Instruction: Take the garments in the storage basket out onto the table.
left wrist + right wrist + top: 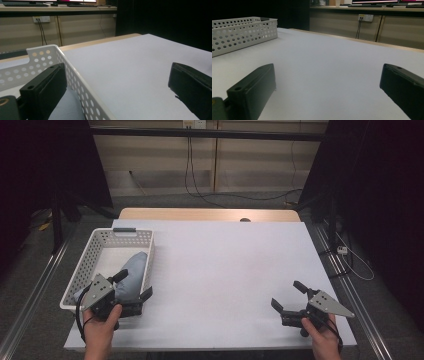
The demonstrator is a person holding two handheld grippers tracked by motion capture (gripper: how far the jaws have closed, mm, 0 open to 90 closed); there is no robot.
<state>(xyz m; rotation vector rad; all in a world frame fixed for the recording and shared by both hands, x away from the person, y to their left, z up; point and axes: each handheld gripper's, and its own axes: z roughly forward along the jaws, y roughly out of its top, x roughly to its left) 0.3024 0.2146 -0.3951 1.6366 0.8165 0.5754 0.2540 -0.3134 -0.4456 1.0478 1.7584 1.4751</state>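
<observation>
Left tool (134,286), jaws apart, straddles the basket (95,247) wall (grey cloth (131,275) lies lengthwise, pointing away); right tool (290,296) open.

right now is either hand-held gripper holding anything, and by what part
Nothing is held. The left hand-held gripper is open, straddling the white basket's side wall beside the grey cloth. The right hand-held gripper is open over the table.

basket (95,251): white plastic, walls perforated with round holes, smooth with a slight sheen
cloth (131,277): soft grey-blue fabric, matt
table cover (230,265): white, matt, smooth, paper-like sheet
table edge (210,214): light wood, smooth
left gripper (134,288): matt black plastic jaws, grey metal-looking plate
right gripper (289,296): same finish
</observation>
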